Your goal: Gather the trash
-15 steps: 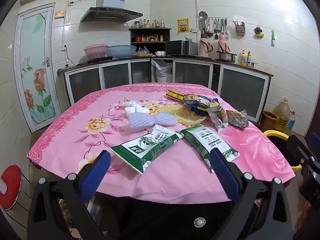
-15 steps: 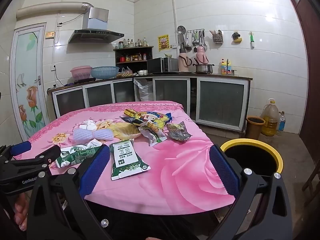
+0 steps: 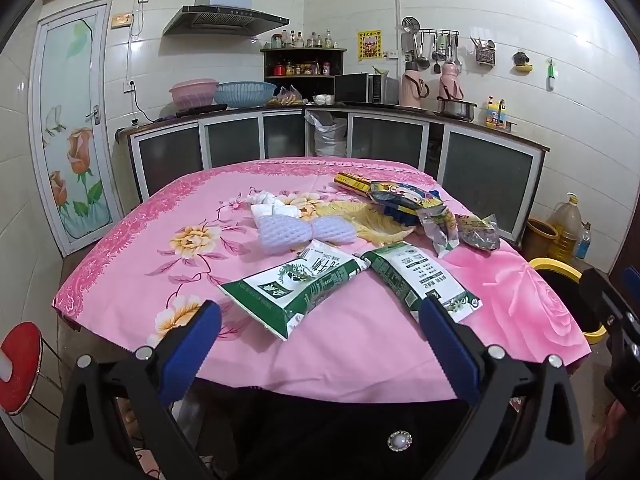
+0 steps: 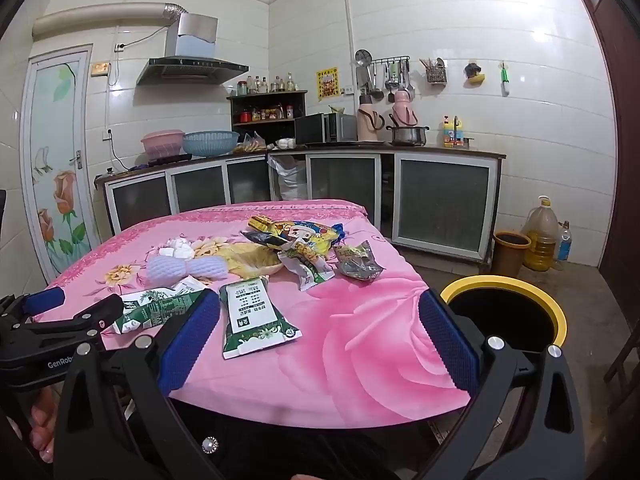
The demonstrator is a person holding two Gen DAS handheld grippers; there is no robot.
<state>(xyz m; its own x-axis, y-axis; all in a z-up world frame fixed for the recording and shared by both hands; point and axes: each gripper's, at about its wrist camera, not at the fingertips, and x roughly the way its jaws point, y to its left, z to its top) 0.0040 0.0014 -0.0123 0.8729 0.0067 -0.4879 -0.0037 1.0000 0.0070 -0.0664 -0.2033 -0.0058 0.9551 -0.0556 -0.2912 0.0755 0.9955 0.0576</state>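
Trash lies on the pink flowered tablecloth [image 3: 360, 344]: two green-and-white packets [image 3: 296, 284] [image 3: 420, 280], white foam netting [image 3: 304, 232], tissues [image 3: 272, 208], a yellow leaf-like scrap [image 3: 372, 224] and several snack wrappers [image 3: 400, 200]. My left gripper [image 3: 320, 344] is open and empty at the table's near edge. My right gripper [image 4: 320, 336] is open and empty over the near edge, the right packet [image 4: 252, 320] just ahead. A yellow-rimmed black bin [image 4: 504, 312] stands right of the table.
Kitchen counters [image 3: 360, 112] with cabinets run along the back and right walls. A red stool [image 3: 20, 364] is at the left. An oil jug [image 4: 540, 236] and a brown pot [image 4: 510, 250] stand on the floor by the right wall.
Both grippers have tipped down and moved slightly closer to the table. Nothing on the table has moved.
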